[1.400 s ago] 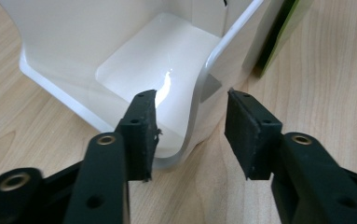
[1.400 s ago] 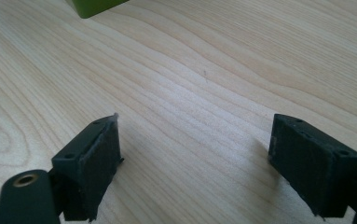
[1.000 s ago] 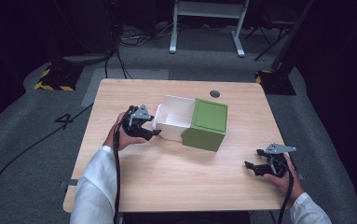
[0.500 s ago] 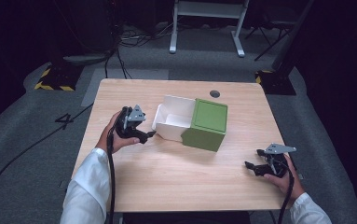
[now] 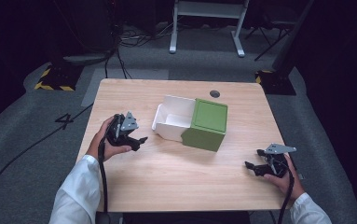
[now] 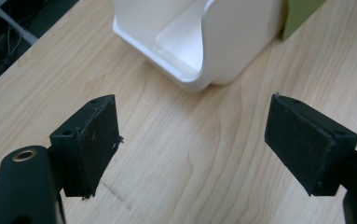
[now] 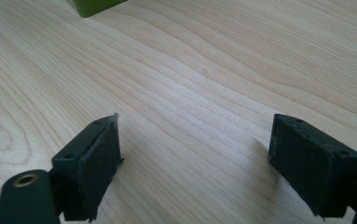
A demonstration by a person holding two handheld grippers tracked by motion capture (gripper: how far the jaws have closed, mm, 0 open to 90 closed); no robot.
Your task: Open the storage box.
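A white open box (image 5: 172,119) with a green lid (image 5: 209,122) slid partway over its right part lies mid-table. My left gripper (image 5: 141,140) sits to the box's left, a short gap away, open with nothing between its jaws. In the left gripper view the white box's rounded corner (image 6: 223,51) is just ahead of the open gripper (image 6: 195,135), and a bit of the green lid (image 6: 302,14) shows at top right. My right gripper (image 5: 253,167) rests near the table's front right, open and empty. The right gripper view shows its gripper (image 7: 195,154) over bare wood, a green corner (image 7: 94,5) at top.
The wooden table (image 5: 176,186) has a dark round hole (image 5: 215,93) near its far edge. Cables trail from both grippers off the front edge. Grey floor with a white stand (image 5: 206,18) lies beyond the table.
My left gripper has drawn back leftward and toward the person, away from the white box. The right gripper has stayed put.
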